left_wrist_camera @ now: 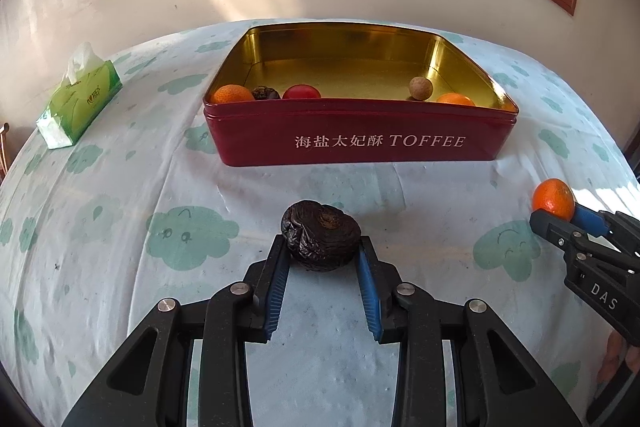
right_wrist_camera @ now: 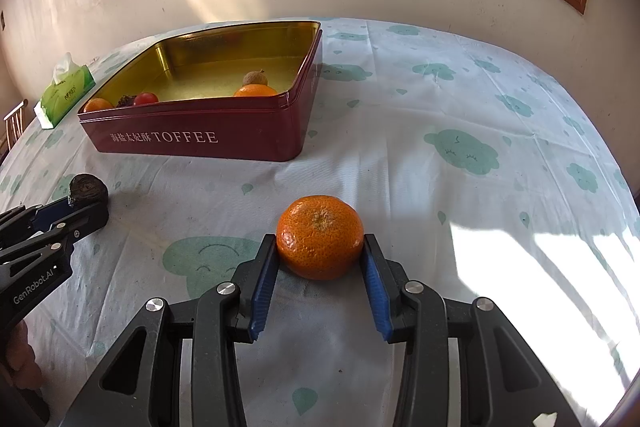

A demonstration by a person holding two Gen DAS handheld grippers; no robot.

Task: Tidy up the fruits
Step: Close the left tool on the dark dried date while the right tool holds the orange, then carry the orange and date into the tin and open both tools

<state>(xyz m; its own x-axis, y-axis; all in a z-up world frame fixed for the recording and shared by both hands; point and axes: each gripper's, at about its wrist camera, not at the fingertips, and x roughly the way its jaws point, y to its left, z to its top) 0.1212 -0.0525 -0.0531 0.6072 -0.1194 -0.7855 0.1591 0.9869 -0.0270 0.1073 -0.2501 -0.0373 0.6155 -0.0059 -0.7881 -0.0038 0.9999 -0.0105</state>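
Note:
A dark wrinkled fruit [left_wrist_camera: 321, 239] lies on the cloth between the fingertips of my left gripper [left_wrist_camera: 322, 247], whose pads touch both its sides. It also shows in the right wrist view [right_wrist_camera: 89, 190]. An orange mandarin [right_wrist_camera: 320, 237] sits between the fingertips of my right gripper [right_wrist_camera: 320, 247], pads touching its sides; in the left wrist view the mandarin [left_wrist_camera: 553, 198] is at the far right. A red toffee tin [left_wrist_camera: 360, 139], open with a gold inside, stands behind and holds two mandarins, a red fruit, a dark fruit and a brown longan [left_wrist_camera: 421, 87].
A green tissue pack [left_wrist_camera: 80, 99] lies at the table's far left. The table has a white cloth with green cloud prints [right_wrist_camera: 460, 151]. A wall with a wood-framed window is behind. A sunlit patch [right_wrist_camera: 540, 267] falls on the right of the cloth.

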